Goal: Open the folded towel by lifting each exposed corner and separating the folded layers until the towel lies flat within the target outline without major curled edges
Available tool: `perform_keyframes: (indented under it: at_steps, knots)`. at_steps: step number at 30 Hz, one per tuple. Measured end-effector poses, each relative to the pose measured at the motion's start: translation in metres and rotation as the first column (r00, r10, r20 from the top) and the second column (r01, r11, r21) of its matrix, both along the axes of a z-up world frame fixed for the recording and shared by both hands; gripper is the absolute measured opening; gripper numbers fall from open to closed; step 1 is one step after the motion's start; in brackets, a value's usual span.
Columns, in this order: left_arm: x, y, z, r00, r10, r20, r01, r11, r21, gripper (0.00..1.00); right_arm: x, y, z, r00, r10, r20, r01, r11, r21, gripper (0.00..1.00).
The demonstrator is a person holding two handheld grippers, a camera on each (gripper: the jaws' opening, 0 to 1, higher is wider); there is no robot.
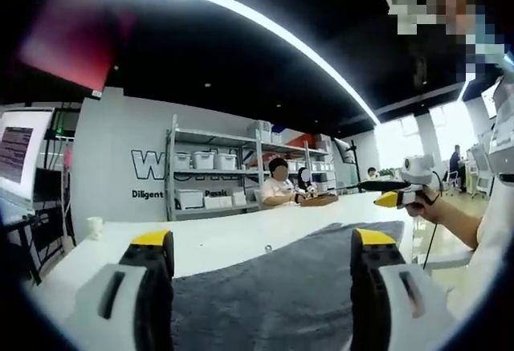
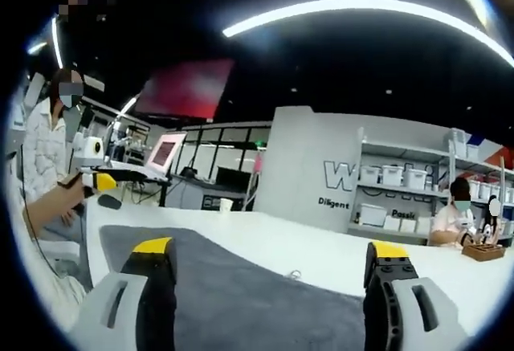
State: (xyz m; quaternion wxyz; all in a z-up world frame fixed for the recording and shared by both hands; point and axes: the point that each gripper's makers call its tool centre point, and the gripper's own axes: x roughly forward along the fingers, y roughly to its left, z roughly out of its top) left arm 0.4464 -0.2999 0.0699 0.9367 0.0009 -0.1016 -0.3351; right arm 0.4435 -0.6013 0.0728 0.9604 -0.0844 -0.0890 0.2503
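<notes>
A dark grey towel (image 1: 297, 291) lies on the white table (image 1: 217, 242), and I cannot tell how it is folded. My left gripper (image 1: 263, 240) hovers over the towel's near part, its yellow-tipped jaws wide apart and nothing between them. In the right gripper view the same towel (image 2: 241, 295) spreads below my right gripper (image 2: 270, 248), which is open and holds nothing. In the left gripper view the right gripper (image 1: 399, 193) comes in from the right, held by a hand above the towel's far corner. In the right gripper view the left gripper (image 2: 98, 179) enters from the left.
A white cup (image 1: 95, 226) stands near the table's left end. A wooden box (image 2: 483, 251) sits by people seated at the far end. A small object (image 2: 295, 274) lies on the table beyond the towel. Metal shelves (image 1: 205, 166) with white bins line the back wall.
</notes>
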Motion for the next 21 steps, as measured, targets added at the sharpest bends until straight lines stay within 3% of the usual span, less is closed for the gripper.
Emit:
perform_keyframes:
  at_steps: [3, 6, 10, 21]
  knots:
    - [-0.0018, -0.003, -0.0001, 1.0, -0.007, 0.005, 0.007, 1.0, 0.01, 0.89, 0.0014, 0.0031, -0.0044, 1.0, 0.017, -0.009, -0.017, 1.0, 0.013, 0.96]
    - [0.0014, 0.0042, 0.0018, 0.995, 0.078, 0.055, -0.081, 0.994, 0.069, 0.92, 0.0072, -0.0034, -0.009, 0.999, -0.027, -0.019, 0.027, 0.999, 0.019, 0.97]
    - [-0.0033, 0.0014, 0.0072, 0.997, 0.04, 0.062, -0.041, 0.999, 0.018, 0.91, 0.0077, -0.0031, -0.0088, 1.0, -0.02, -0.022, 0.021, 0.999, 0.029, 0.99]
    - [-0.0016, -0.0046, -0.0011, 0.999, 0.024, 0.033, -0.025, 0.999, 0.03, 0.89, 0.0045, -0.0012, -0.0055, 1.0, -0.024, -0.001, 0.024, 1.0, 0.01, 0.97]
